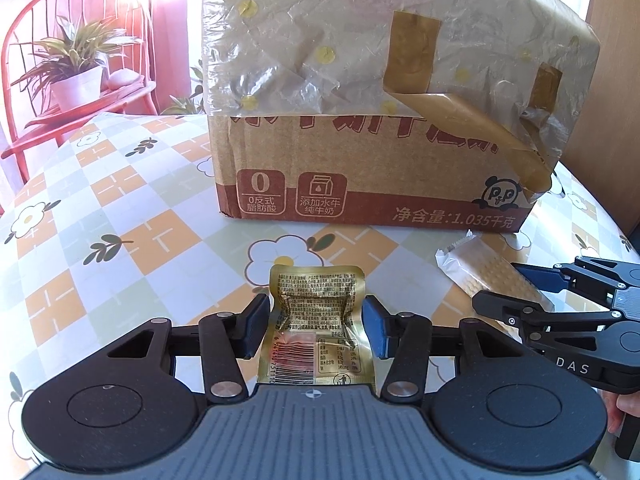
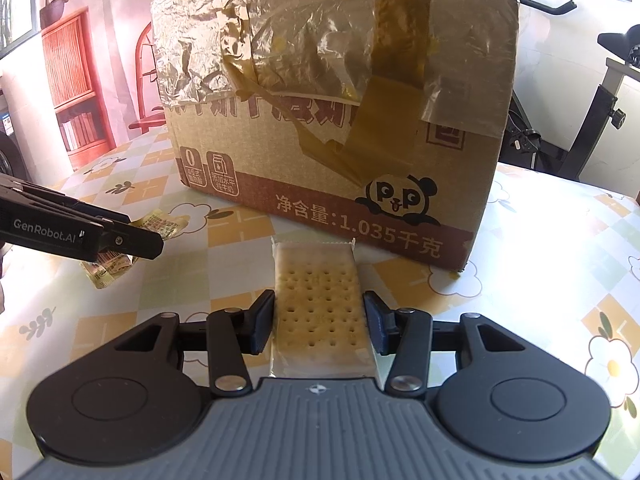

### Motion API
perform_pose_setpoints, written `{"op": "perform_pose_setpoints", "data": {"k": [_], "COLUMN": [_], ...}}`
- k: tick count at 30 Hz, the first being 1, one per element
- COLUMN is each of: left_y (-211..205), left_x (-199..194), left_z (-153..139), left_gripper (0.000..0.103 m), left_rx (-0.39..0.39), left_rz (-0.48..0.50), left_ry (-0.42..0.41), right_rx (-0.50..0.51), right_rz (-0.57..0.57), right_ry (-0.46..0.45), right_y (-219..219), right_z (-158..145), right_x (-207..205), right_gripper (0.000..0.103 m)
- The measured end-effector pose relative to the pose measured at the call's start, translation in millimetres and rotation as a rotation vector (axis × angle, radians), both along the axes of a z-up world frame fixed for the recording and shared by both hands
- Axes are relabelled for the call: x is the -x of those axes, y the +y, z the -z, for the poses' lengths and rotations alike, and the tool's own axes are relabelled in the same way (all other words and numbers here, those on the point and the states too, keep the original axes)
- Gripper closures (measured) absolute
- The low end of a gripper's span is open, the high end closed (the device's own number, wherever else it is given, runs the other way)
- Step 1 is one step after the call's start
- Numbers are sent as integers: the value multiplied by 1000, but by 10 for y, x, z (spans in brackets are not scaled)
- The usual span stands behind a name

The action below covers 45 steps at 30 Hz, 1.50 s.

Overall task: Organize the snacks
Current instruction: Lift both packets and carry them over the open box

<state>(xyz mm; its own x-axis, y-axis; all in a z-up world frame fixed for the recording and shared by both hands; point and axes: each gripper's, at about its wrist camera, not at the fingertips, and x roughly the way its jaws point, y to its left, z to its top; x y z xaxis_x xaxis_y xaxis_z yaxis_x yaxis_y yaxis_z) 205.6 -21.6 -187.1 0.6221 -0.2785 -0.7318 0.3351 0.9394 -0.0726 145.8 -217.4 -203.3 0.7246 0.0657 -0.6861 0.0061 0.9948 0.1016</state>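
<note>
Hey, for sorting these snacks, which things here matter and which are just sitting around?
Part of the job:
gold snack packet, in the left gripper
cracker pack, in the right gripper
cardboard box

Just around:
potted plant
red chair
floral tablecloth

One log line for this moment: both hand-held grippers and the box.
left hand-held gripper: shut on gold snack packet | right hand-held gripper: shut on cracker pack | cardboard box: ahead on table, film-covered

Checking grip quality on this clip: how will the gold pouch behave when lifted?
Likely floppy: the gold pouch already creases between the left gripper pads. Probably light, since it looks thin. Its glossy foil may slip.
</note>
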Motion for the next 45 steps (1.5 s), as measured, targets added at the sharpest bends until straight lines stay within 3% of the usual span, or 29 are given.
{"op": "perform_pose_setpoints", "data": {"k": [10, 23, 29, 36, 41, 45], "left_y": [16, 160, 276, 287, 71, -164], "left_x": [95, 219, 194, 43, -239, -596], "left_z": [-165, -479, -877, -1552, -1903, -2017], "left_gripper": [52, 53, 53, 53, 53, 53], "left_rx": [45, 106, 128, 158, 161, 131], "left_rz": [-5, -40, -57, -38, -4, 34], "left_ry": [-29, -107, -201, -355, -418, -406], "right_rx": [-6, 7, 21, 25, 46, 88], "right_rz": [-52, -107, -143, -142, -119, -61], "right_ry": [-10, -143, -251, -381, -413, -365], "right_y": [38, 163, 199, 139, -1, -216], "right_z": [-90, -565, -986, -1586, -1929, -1995], "right_x": [40, 254, 203, 19, -272, -704], "right_gripper": [54, 54, 54, 54, 54, 54]}}
